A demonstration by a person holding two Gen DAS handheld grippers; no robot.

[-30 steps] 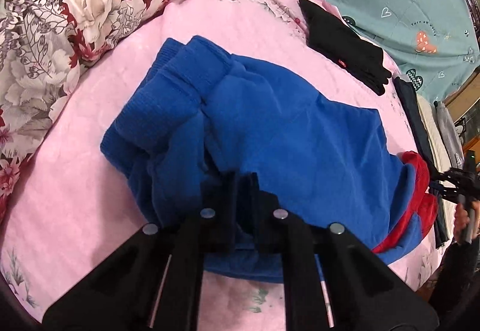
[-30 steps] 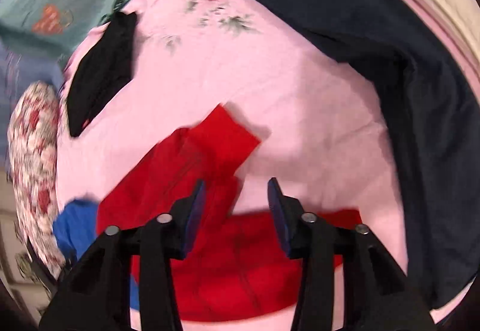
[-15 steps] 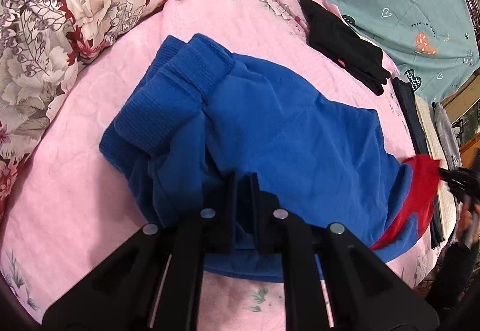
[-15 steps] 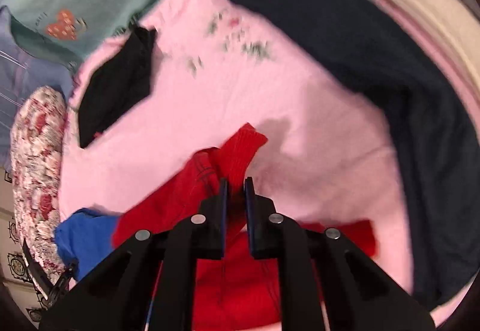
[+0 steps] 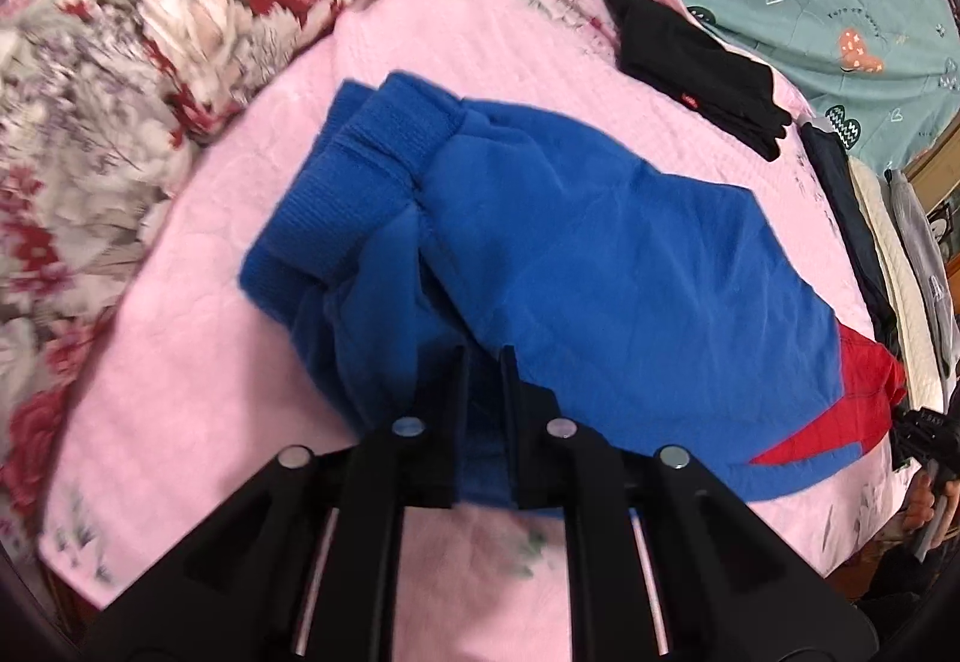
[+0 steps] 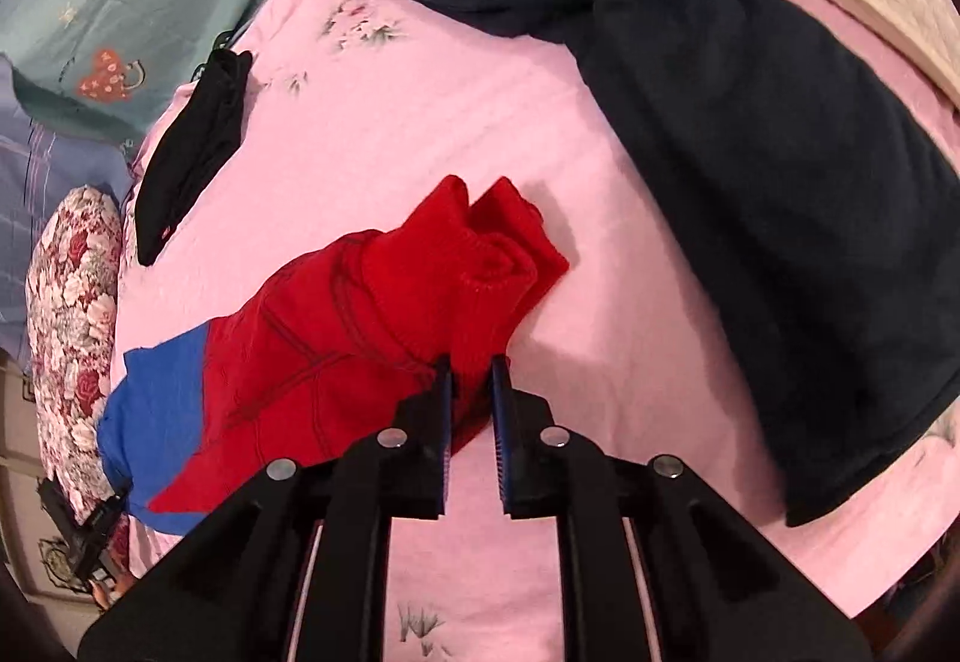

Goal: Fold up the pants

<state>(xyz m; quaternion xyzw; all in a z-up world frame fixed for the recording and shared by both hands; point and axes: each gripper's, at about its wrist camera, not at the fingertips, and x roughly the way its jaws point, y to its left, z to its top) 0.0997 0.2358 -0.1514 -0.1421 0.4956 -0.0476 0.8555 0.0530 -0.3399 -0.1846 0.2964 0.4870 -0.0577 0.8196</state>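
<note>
On the bed (image 6: 372,134), right gripper (image 6: 469,380), spread a second ago, now pinches the pants' (image 5: 600,272) red cuffs; left gripper (image 5: 485,374) still pinches the blue end. Fold can begin.

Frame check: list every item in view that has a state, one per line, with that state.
left gripper: shut on the pants' blue part
right gripper: shut on the pants' red end
pants: partly folded, lying bunched on the pink bedspread
black garment: folded, lying apart from the pants
dark navy garment: spread out flat, untouched
</note>
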